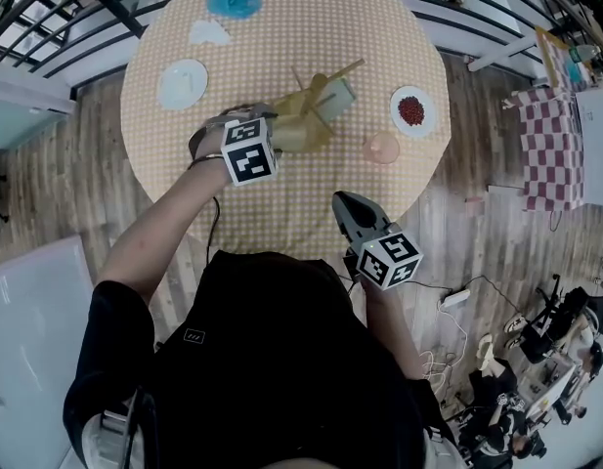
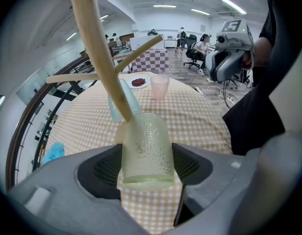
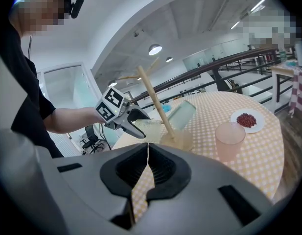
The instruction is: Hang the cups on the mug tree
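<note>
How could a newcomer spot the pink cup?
Find the round checked table. Right of the wooden mug tree, beside the plate of red food, stands the pink cup. It alone is pink and stands free; the green cup and blue cup are at the tree.

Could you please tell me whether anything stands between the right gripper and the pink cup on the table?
Nothing visible does. Only bare tablecloth lies between the shut right gripper and the pink cup; the mug tree stands off to one side.
</note>
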Demonstrator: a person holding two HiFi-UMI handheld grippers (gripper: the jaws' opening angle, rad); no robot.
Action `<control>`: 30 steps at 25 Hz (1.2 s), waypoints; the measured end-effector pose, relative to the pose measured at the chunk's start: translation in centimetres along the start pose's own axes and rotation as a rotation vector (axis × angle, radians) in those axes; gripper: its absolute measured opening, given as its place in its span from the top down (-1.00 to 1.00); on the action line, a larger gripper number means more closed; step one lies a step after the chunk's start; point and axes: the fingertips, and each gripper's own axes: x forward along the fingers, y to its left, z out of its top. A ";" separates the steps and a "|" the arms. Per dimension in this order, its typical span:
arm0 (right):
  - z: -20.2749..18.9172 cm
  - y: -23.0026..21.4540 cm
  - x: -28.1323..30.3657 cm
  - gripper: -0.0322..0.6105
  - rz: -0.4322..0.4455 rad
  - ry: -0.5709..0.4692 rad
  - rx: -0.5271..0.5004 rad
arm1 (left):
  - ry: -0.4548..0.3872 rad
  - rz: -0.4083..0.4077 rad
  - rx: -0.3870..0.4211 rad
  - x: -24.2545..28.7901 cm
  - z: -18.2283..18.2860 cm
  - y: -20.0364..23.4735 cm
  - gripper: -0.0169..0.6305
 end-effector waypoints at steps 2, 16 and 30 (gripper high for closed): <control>0.0 0.0 0.0 0.85 0.002 0.002 -0.002 | 0.004 0.006 -0.001 0.0 -0.2 0.0 -0.01; -0.6 0.6 0.5 0.85 0.020 0.020 -0.006 | -0.033 0.031 -0.031 -0.1 -0.8 0.0 -0.01; -0.6 1.0 -0.2 0.85 0.037 0.014 -0.015 | -0.082 0.148 -0.075 -3.3 -0.6 1.8 -0.03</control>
